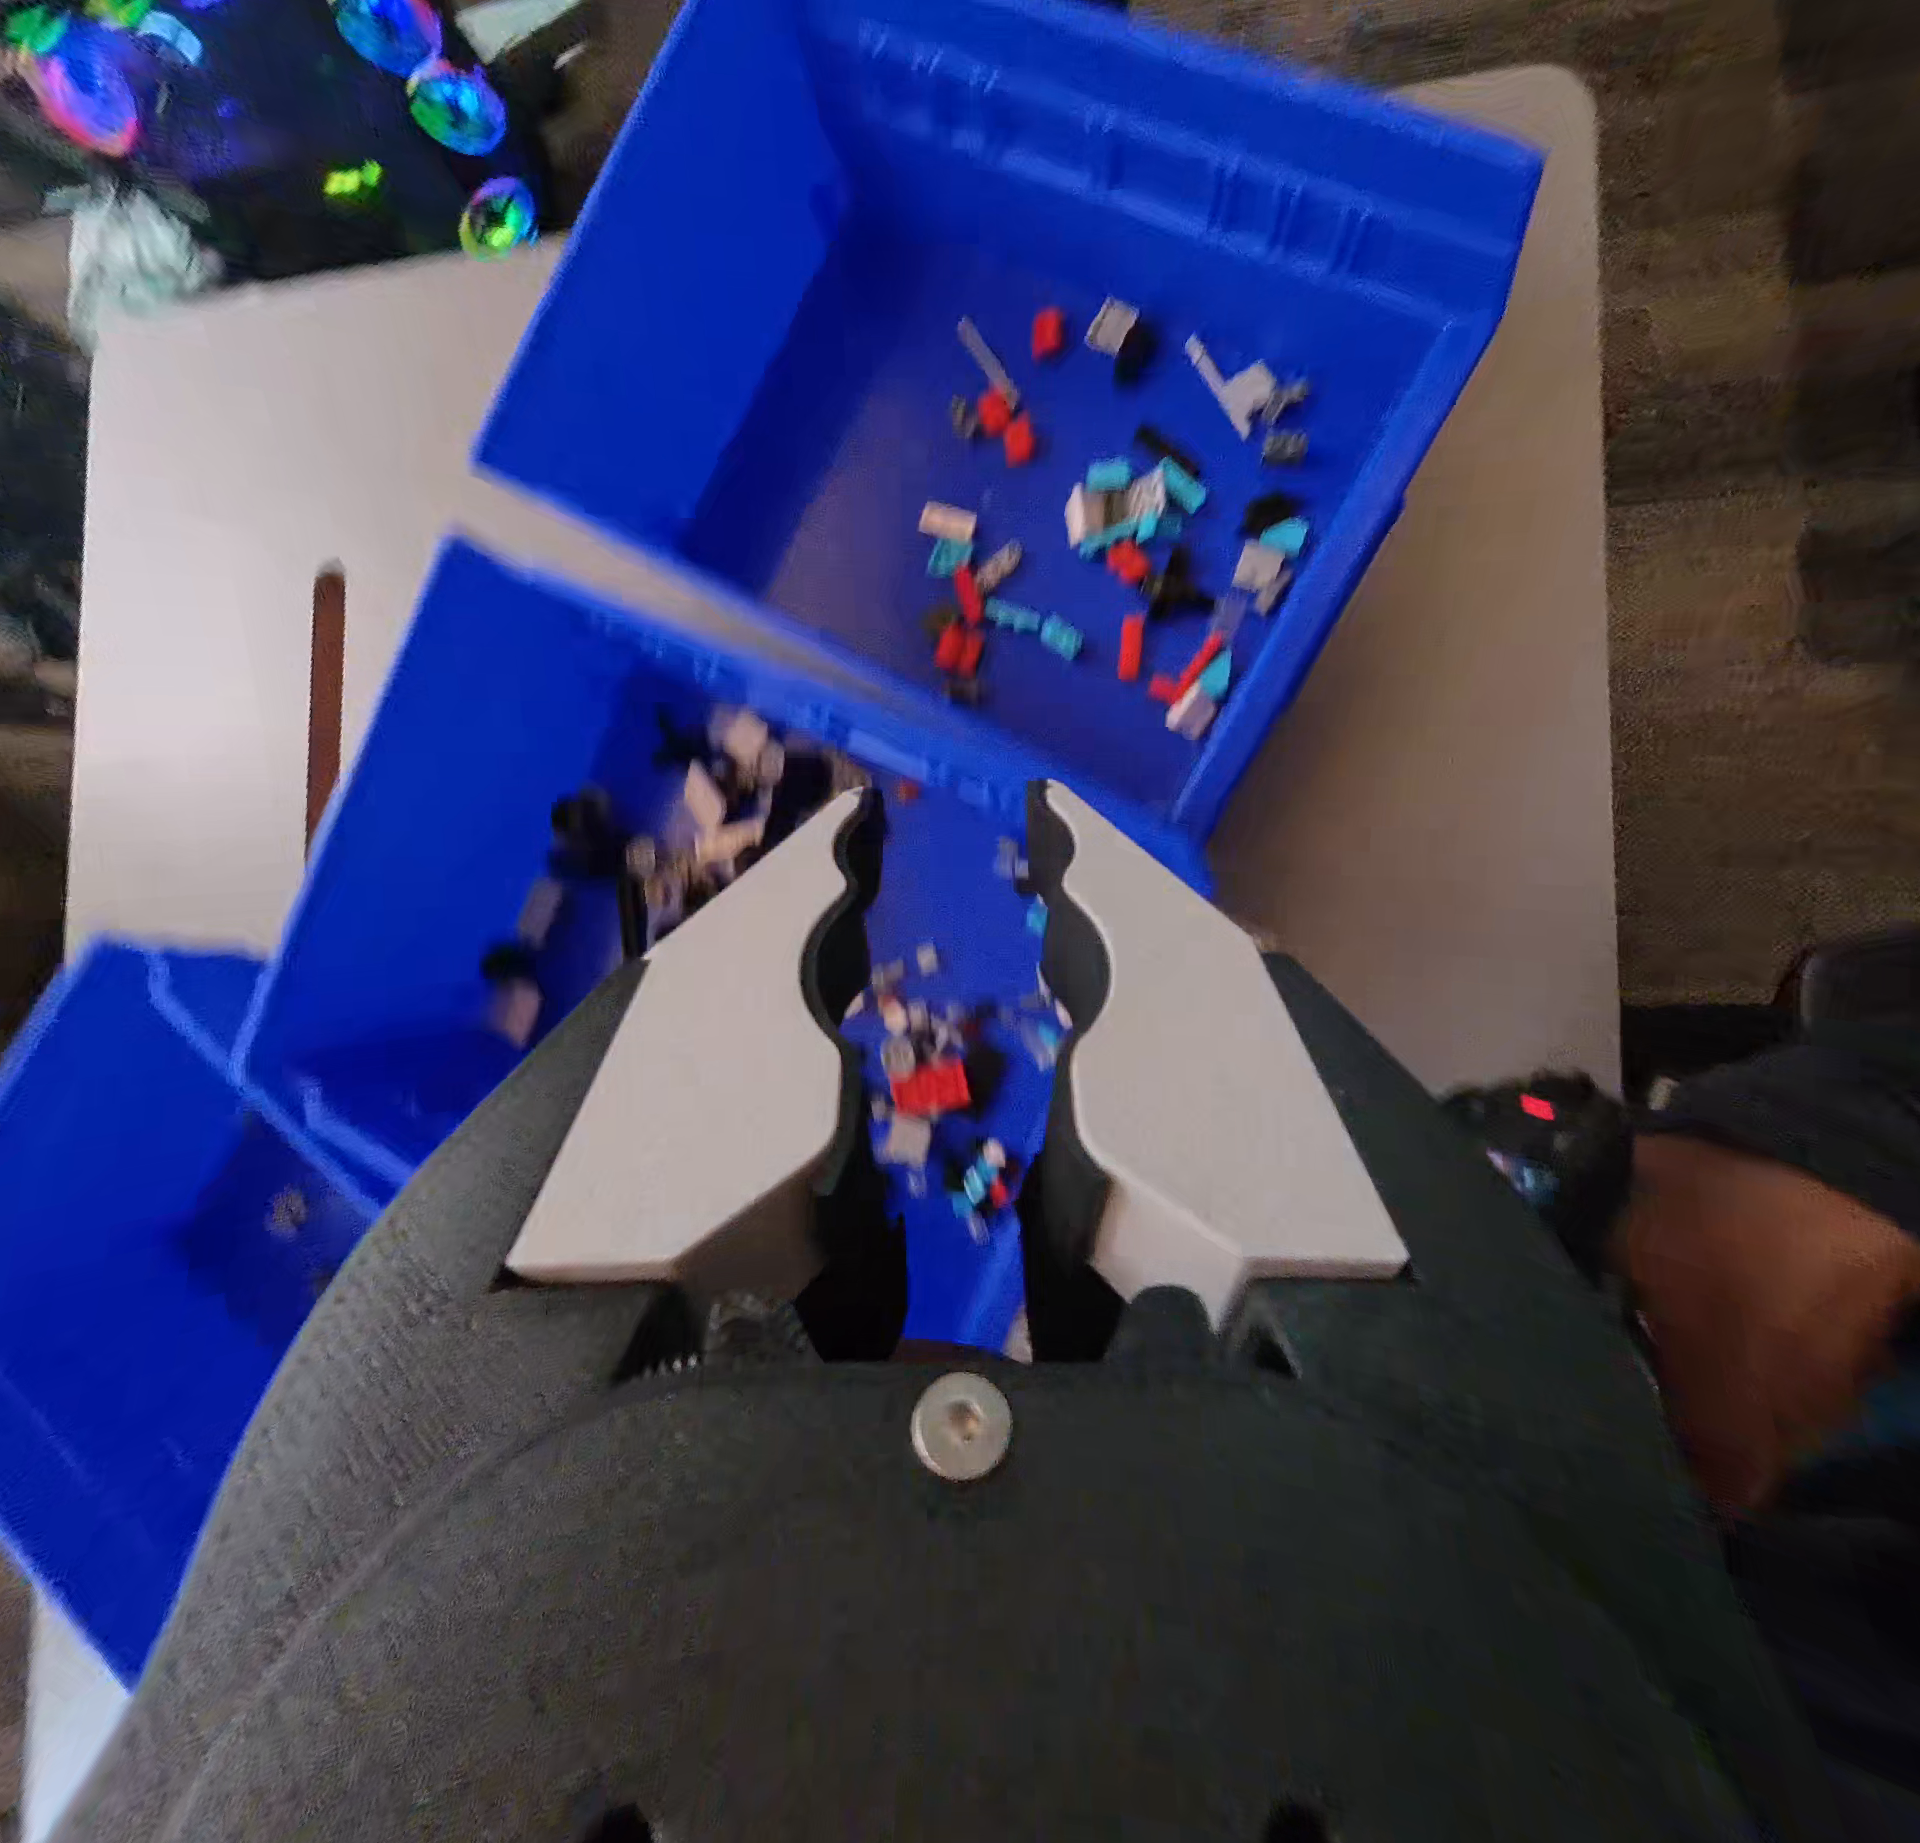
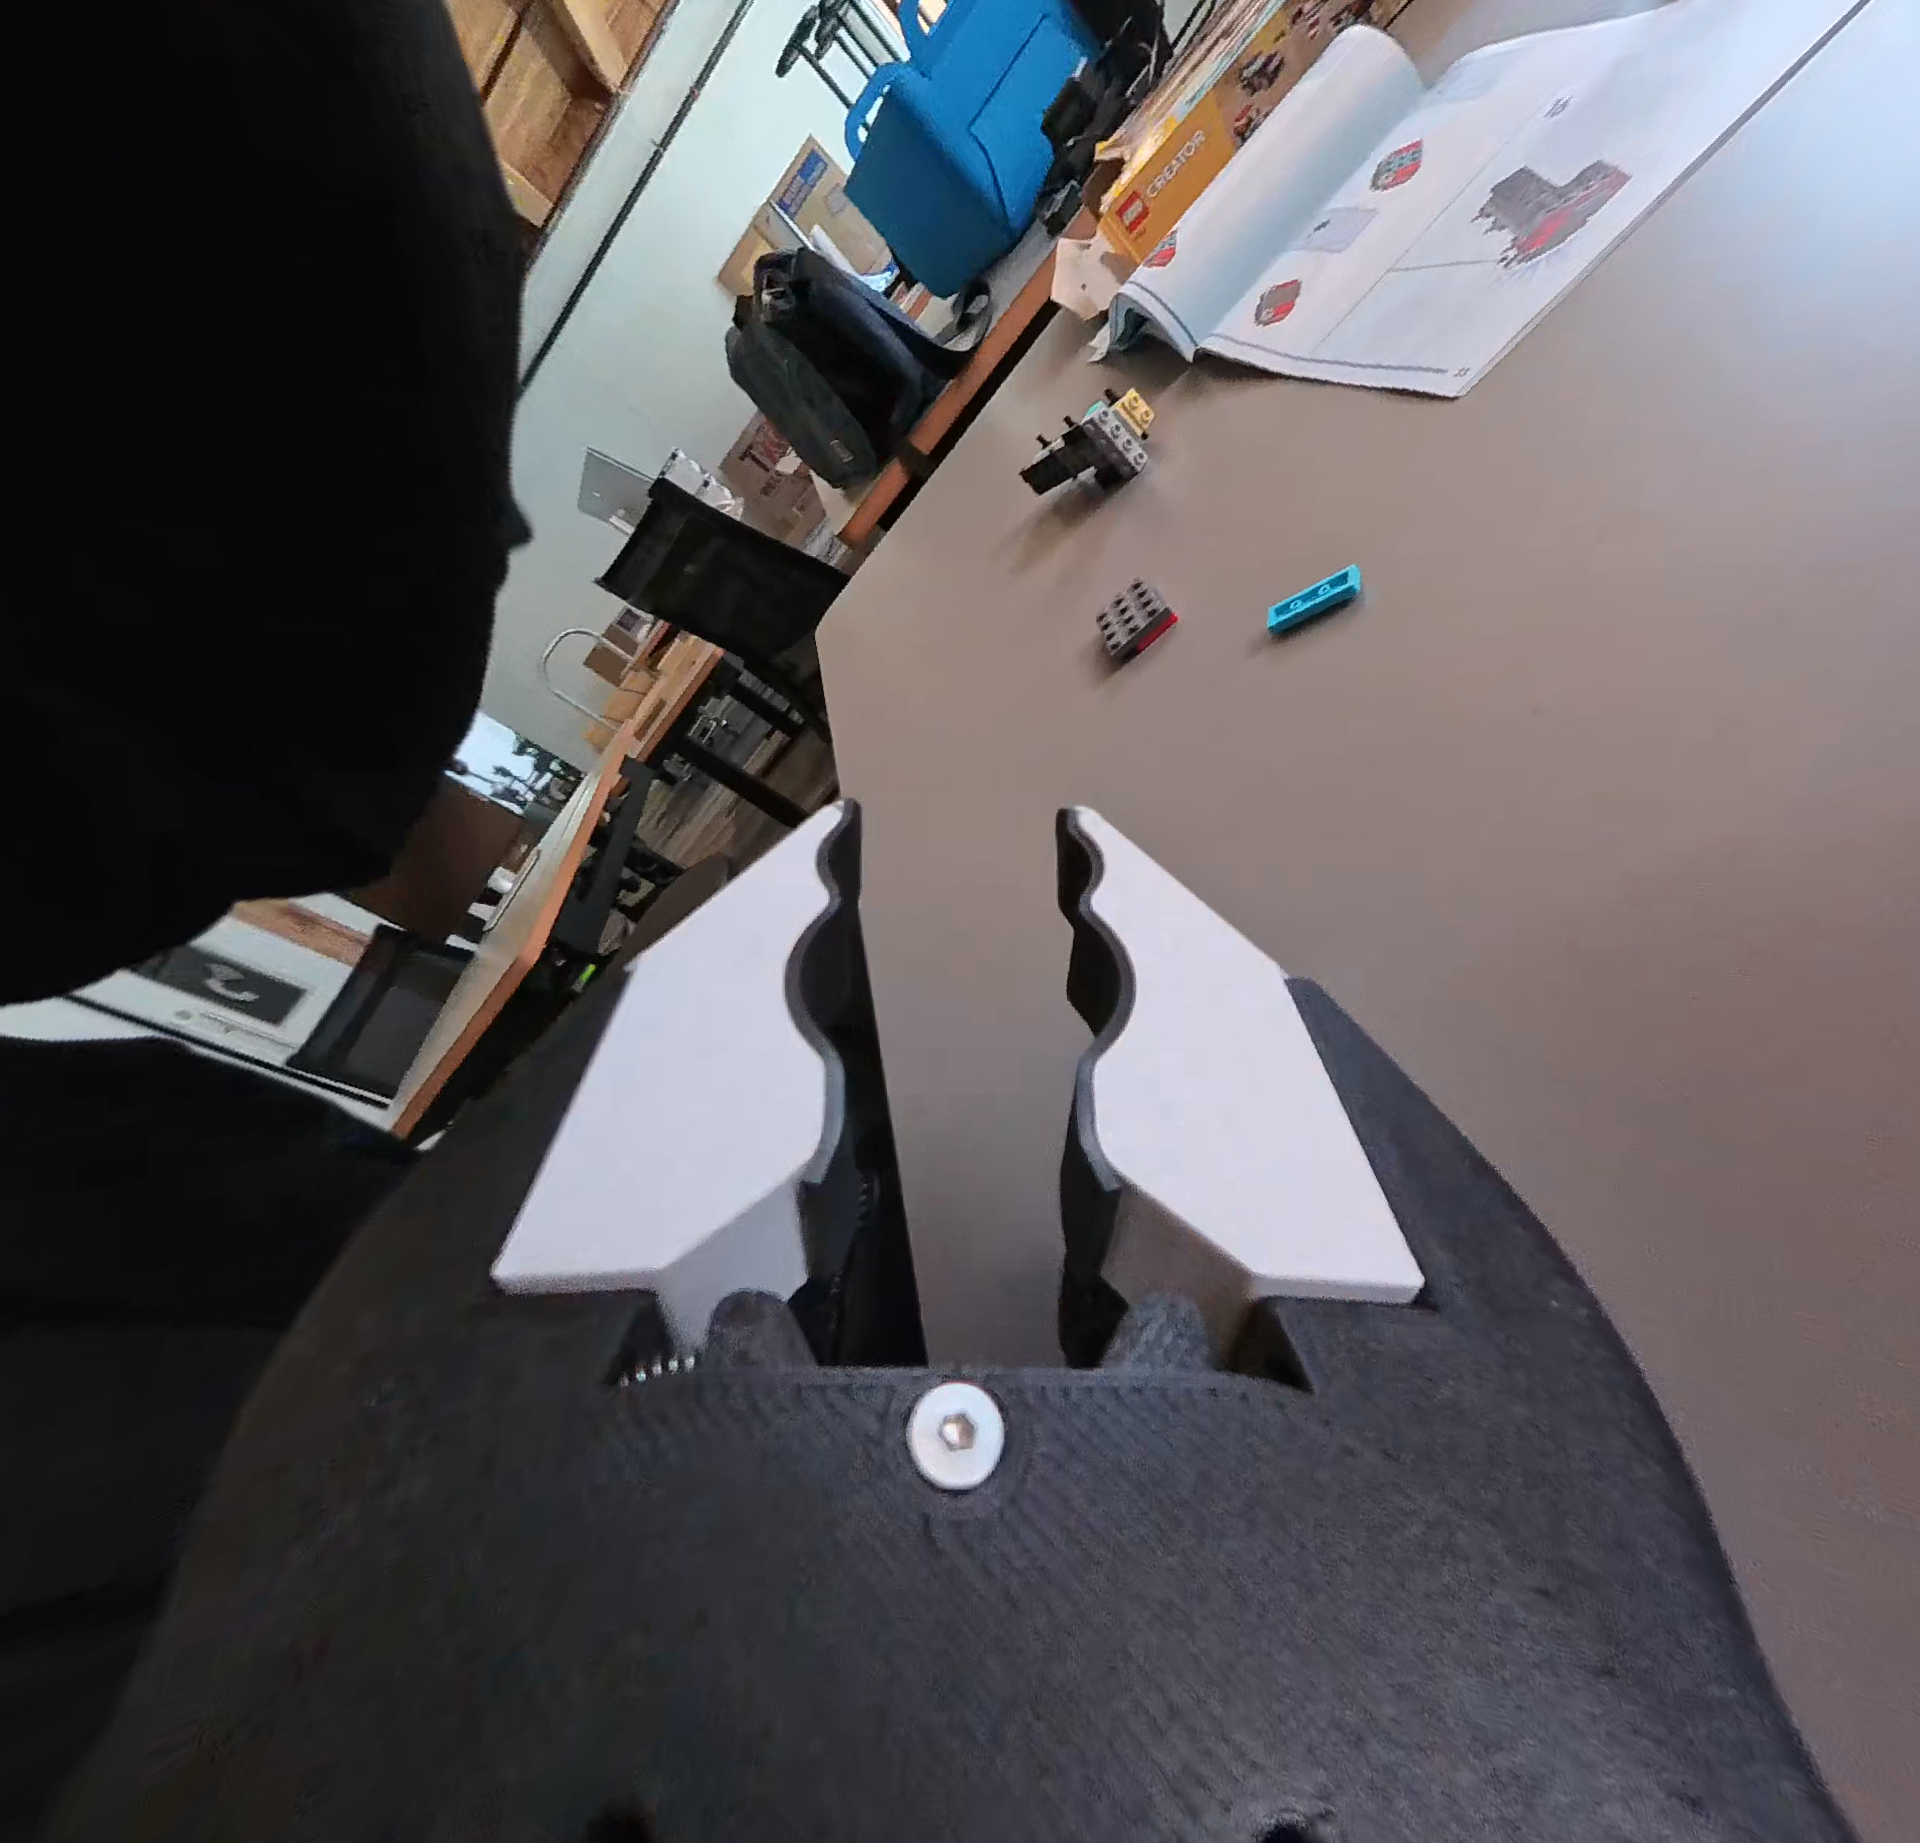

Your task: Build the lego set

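**Three blue bins, two spread claws**

While the left claw [image 1: 951, 806] hangs spread and empty over the middle bin [image 1: 436, 837], three blue bins sit in a row on a white tabletop [image 1: 229, 422]. The far bin [image 1: 665, 339] holds a scatter of small loose pieces [image 1: 1122, 515] in red, teal, grey, white and black, spread over the right part of its floor; they are too many and too small to count. The middle bin holds a blurred heap of mostly black and pale pieces on its left side and a second cluster of mixed pieces [image 1: 940, 1087] showing between the fingers. The near bin [image 1: 104, 1274] shows only a faint speck or two on its floor.

On the brown tabletop [image 2: 1455, 962] in the right wrist view, the right claw [image 2: 956, 822] is likewise spread, pinching nothing. Ahead of it lie three builds or pieces, well apart: one teal plate [image 2: 1313, 598], one small black-and-red studded block [image 2: 1135, 619], and one partly built grey-and-black assembly [image 2: 1091, 443]. Beyond them rest one open instruction booklet [image 2: 1403, 235] and one yellow set box [image 2: 1174, 183].
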The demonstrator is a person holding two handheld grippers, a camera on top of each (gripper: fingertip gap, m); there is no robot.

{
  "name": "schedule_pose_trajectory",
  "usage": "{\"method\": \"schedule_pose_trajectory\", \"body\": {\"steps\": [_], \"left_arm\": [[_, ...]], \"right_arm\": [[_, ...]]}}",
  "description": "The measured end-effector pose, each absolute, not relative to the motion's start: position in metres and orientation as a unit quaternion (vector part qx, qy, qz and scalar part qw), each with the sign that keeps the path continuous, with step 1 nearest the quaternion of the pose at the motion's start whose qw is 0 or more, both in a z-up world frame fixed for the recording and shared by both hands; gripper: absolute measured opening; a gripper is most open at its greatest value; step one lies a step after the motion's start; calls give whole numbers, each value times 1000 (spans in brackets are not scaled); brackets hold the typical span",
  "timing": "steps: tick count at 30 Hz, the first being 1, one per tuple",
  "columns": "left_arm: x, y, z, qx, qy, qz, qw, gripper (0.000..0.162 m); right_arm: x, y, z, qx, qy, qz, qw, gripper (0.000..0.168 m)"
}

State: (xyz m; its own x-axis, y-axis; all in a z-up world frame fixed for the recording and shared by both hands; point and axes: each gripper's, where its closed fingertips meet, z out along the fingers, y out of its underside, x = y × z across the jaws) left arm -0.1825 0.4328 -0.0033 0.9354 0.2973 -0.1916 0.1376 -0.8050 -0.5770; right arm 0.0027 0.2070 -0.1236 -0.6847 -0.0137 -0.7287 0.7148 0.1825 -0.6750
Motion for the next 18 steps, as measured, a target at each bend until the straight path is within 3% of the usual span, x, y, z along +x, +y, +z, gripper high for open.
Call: {"method": "schedule_pose_trajectory", "body": {"steps": [5, 12, 15, 18], "left_arm": [[-202, 525, -27, -959, -24, 111, 258, 28], [-218, 542, -141, -962, 257, 90, 27, 27], [-227, 532, -166, -933, 345, 86, -53, 26], [-224, 529, -176, -921, 378, 60, -74, 25]], "right_arm": [[0, 215, -119, 247, 690, -596, 328, 37], [-9, 228, -112, 254, 668, -612, 338, 37], [-11, 231, -112, 255, 666, -615, 337, 37], [-12, 233, -111, 258, 664, -617, 335, 37]]}}
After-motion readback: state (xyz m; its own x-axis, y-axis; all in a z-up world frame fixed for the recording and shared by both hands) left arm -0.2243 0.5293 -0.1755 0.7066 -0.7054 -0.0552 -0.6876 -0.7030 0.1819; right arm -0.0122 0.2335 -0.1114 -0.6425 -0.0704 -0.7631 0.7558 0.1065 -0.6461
